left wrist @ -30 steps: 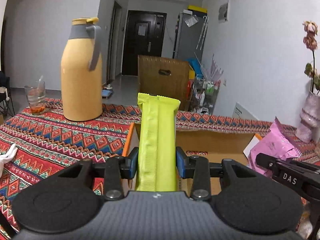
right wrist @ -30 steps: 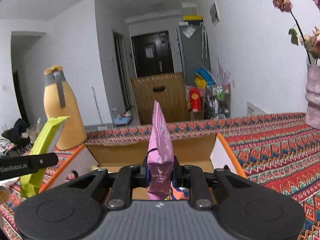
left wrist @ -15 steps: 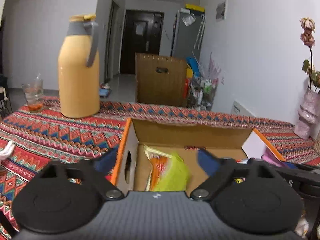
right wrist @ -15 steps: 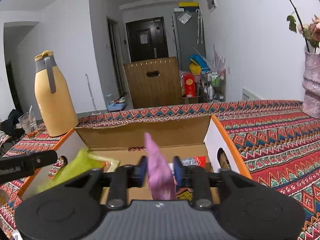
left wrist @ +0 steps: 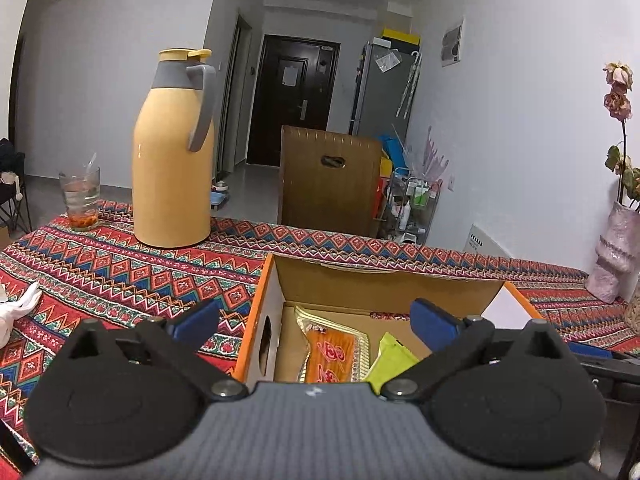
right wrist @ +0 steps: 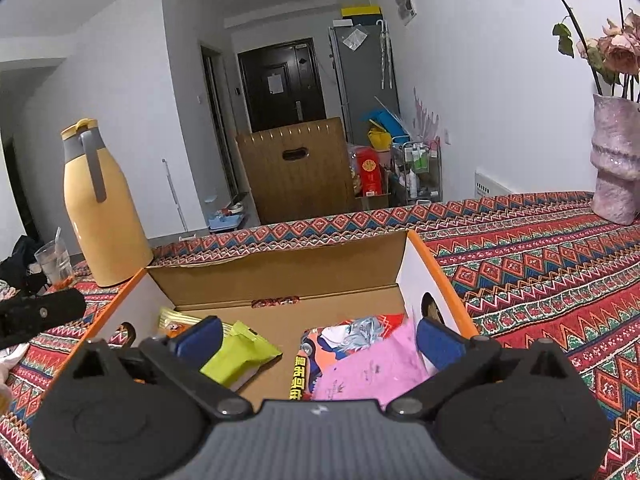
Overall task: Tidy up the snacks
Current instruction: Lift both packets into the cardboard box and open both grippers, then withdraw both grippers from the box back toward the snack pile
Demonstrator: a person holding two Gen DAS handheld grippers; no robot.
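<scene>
Both packets are now lying in the cardboard box [right wrist: 280,276]: green packet [right wrist: 240,354] at 9 o'clock, pink packet [right wrist: 372,372] at 3 o'clock; the left hand-held gripper [left wrist: 316,320] is released and empty, the right hand-held gripper [right wrist: 320,340] is opening, gripping nothing.

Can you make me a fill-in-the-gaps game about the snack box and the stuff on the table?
1. The green packet lies inside the ____.
2. The tall jug on the table is ____ in colour.
3. The vase holds ____.
4. Both grippers' jaws are ____.

Missing words: box; yellow; flowers; open

Black hand-held gripper [left wrist: 316,320], blue pads [left wrist: 434,322]
</scene>
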